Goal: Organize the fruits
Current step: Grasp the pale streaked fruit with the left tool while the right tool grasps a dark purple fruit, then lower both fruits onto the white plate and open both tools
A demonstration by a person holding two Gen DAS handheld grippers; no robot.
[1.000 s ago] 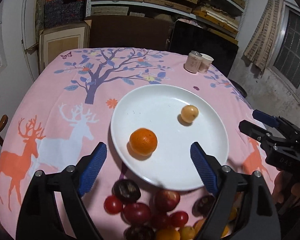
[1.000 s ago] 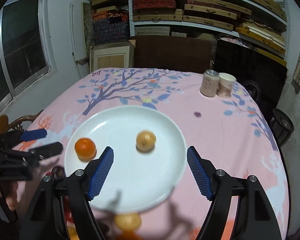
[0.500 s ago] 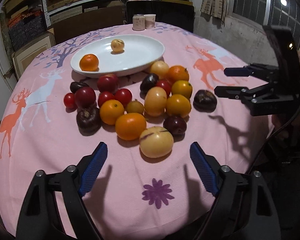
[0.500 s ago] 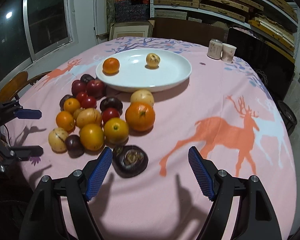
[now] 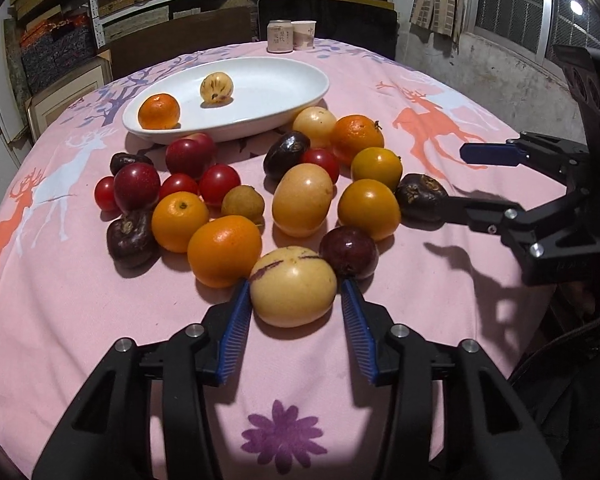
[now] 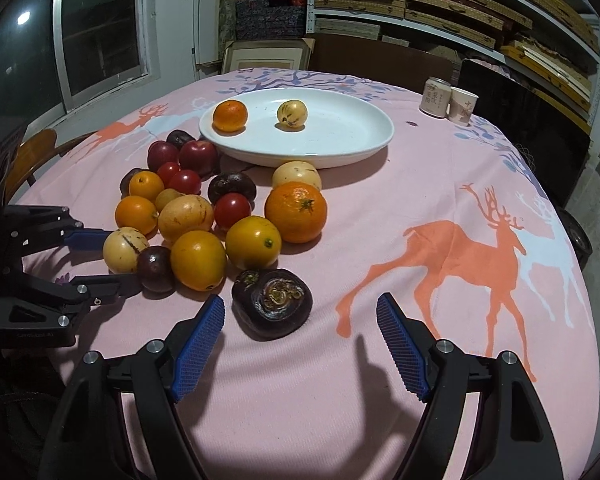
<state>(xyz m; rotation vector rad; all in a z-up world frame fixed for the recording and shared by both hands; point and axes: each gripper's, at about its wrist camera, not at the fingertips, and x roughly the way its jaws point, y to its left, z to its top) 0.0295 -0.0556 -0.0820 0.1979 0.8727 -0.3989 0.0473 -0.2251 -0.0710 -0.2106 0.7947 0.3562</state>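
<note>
We are bracketing the pale striped melon [image 5: 293, 286] at the table's near edge with our left gripper [image 5: 294, 304]; its pads seem to be just touching (contact is hard to confirm). Our right gripper [image 6: 300, 334] is hovering wide open behind the dark wrinkled fruit [image 6: 272, 303]. The white plate [image 6: 340, 152] is holding two fruits.

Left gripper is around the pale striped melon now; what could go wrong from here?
The left gripper brackets the pale striped melon, not visibly clamped. An orange and a dark purple fruit press against it, so the fingers may nudge them rolling. The round melon could slip during lifting.
</note>
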